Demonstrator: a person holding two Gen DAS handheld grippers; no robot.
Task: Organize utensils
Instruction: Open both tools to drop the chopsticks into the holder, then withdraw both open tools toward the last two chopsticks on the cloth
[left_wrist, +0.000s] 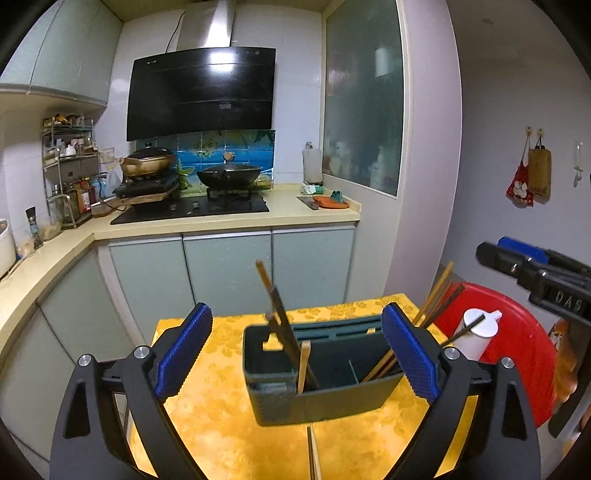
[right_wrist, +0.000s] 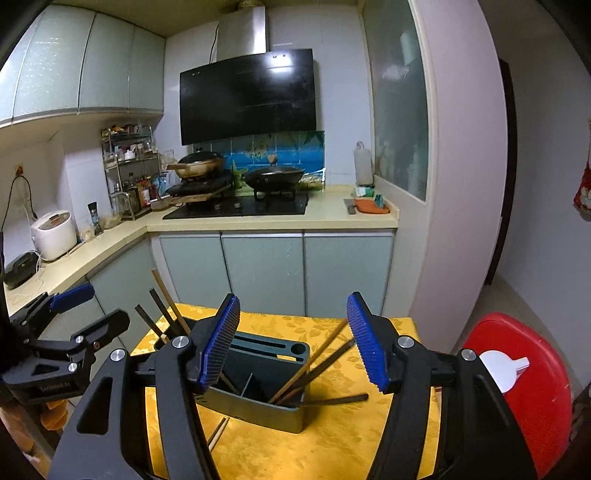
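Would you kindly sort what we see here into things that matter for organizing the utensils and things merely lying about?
Job items:
- green utensil holder
- chopsticks in the holder
- loose chopstick on the yellow tablecloth
- left gripper and right gripper, both open and empty

Just lying about:
- red stool
- white bottle
- wok
- rice cooker

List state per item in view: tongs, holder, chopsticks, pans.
left tongs: open, empty
right tongs: open, empty
utensil holder: upright on the yellow tablecloth
chopsticks in holder: leaning, split between compartments
loose chopsticks: flat on the cloth beside the holder
black wok: lidded, on the stove
gold pan: lidded
white bottle: capped
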